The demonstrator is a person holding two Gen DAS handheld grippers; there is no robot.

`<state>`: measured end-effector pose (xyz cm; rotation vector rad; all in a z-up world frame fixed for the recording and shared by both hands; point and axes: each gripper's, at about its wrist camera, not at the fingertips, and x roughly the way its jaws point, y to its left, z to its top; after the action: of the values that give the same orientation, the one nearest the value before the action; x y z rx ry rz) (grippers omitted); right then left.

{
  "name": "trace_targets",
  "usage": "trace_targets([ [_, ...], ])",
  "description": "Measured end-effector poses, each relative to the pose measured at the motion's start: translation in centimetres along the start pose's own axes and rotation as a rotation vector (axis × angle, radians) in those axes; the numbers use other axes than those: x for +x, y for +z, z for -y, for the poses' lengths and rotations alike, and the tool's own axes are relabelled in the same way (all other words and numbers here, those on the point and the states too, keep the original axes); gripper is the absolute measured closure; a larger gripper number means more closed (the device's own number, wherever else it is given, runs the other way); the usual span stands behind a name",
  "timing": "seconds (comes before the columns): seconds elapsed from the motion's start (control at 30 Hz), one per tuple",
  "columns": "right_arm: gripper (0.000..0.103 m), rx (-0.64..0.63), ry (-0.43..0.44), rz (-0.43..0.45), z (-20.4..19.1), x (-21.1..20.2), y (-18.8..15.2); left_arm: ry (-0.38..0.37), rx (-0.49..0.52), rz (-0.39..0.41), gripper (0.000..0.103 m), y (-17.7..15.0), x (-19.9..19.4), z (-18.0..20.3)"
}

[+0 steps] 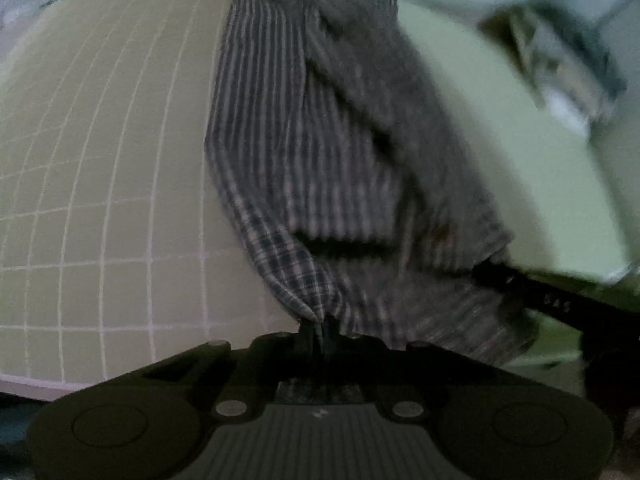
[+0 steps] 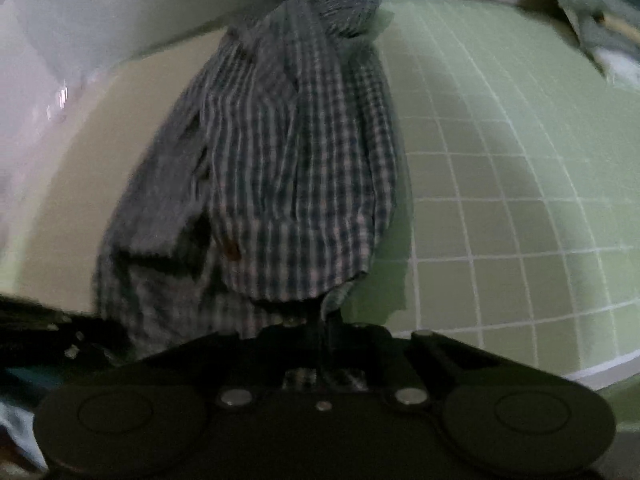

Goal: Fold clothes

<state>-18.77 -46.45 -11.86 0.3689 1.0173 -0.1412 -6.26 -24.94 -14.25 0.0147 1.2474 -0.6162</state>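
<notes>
Both black grippers, left (image 1: 318,326) and right (image 2: 320,322), pinch the crumpled plaid shirt (image 1: 320,152) between closed fingers above a gridded mat (image 1: 100,200).

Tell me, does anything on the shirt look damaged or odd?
A small brownish spot sits on the checked shirt, low on its front; stain or button, I cannot tell. Otherwise the shirt only hangs bunched from the left tool and right tool.

We see a shirt (image 1: 320,152) in a blue, dark navy and white plaid, reading as fine stripes where it blurs. A small brown spot marks its cloth in the right wrist view. Our worktop (image 2: 500,200) is pale green with a white grid. Both tools, left (image 1: 318,330) and right (image 2: 320,326), are black.
</notes>
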Motion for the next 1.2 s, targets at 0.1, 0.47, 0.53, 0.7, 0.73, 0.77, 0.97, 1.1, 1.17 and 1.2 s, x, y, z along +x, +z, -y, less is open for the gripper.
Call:
trace_targets([
  [0.1, 0.100, 0.101, 0.066, 0.044, 0.8, -1.3, 2.6, -0.057, -0.058, 0.070, 0.099, 3.0, -1.8, -0.9],
  [0.47, 0.100, 0.306, 0.132, 0.191, 2.8, 1.7, 12.8, -0.036, -0.285, 0.210, 0.099, 14.1, -0.5, -5.0],
  [0.53, 0.100, 0.314, 0.122, 0.190, 2.9, 2.7, 13.8, -0.033, -0.293, 0.208, 0.099, 14.7, -0.3, -5.1],
  [0.7, 0.100, 0.311, 0.116, 0.185, 3.2, 6.3, 17.5, 0.005, -0.321, 0.239, 0.088, 17.4, 0.0, -5.8],
  [0.73, 0.099, 0.310, 0.112, 0.193, 3.2, 6.5, 18.1, 0.017, -0.329, 0.255, 0.080, 17.8, -0.3, -6.0],
  [0.77, 0.097, 0.312, 0.100, 0.217, 3.4, 6.0, 17.9, 0.029, -0.337, 0.271, 0.059, 18.1, -0.5, -6.2],
  [0.97, 0.035, 0.325, 0.025, 0.360, 4.4, 2.7, 16.5, 0.079, -0.352, 0.346, 0.035, 15.2, -3.4, -8.1],
  [1.1, 0.035, 0.312, -0.032, 0.386, 4.5, 1.7, 15.0, 0.146, -0.325, 0.252, 0.035, 12.4, -2.6, -8.6],
  [1.17, 0.035, 0.296, -0.064, 0.370, 4.4, 1.7, 14.1, 0.156, -0.320, 0.189, 0.035, 11.1, -1.5, -8.8],
  [1.2, 0.035, 0.288, -0.080, 0.362, 4.3, 1.7, 13.6, 0.159, -0.321, 0.164, 0.035, 10.6, -1.0, -8.7],
])
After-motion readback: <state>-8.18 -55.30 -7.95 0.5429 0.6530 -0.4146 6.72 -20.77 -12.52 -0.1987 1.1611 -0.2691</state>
